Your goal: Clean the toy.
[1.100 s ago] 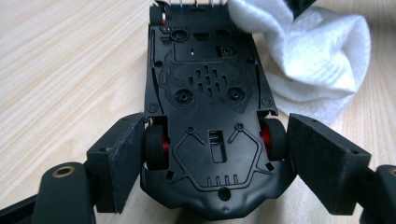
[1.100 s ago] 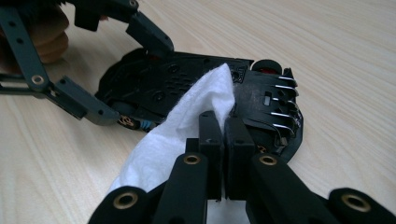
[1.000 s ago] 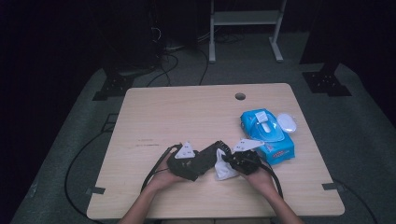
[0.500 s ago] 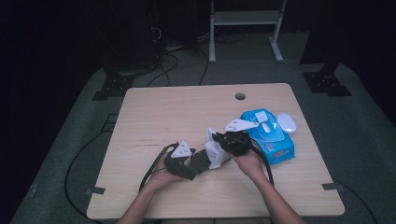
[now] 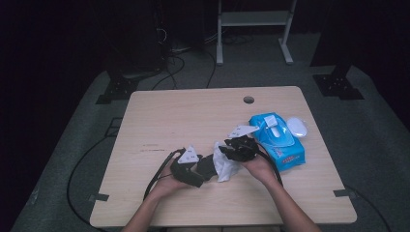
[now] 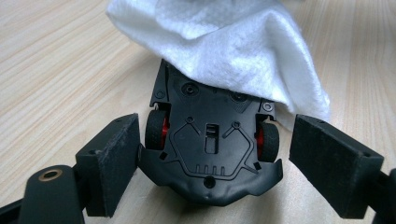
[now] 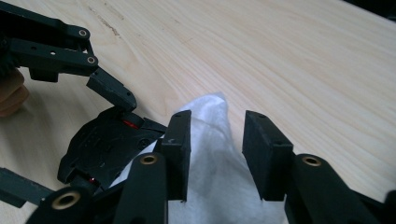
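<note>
My left gripper [image 6: 210, 154] has a black toy car [image 6: 212, 140] between its jaws, belly up, red-hubbed wheels showing. The left pad [image 6: 112, 163] touches the car's side; the right pad stands just clear, so whether I truly grip it I cannot tell. A white wipe [image 6: 233, 51] drapes over the car's far end.

My right gripper [image 7: 217, 156] has just been opening its jaws: they stand apart, with the wipe [image 7: 210, 154] rising between them and the pads not pressing it. The car [image 7: 105, 147] lies just left of that jaw.

From above, both hands rest low at the near edge of the table [image 5: 193, 116], left gripper [image 5: 200, 169] angled rightward, right gripper [image 5: 232, 152] angled leftward, wipe [image 5: 225, 166] between them. A blue pack [image 5: 278, 137] lies beside my right hand [image 5: 261, 166].
</note>
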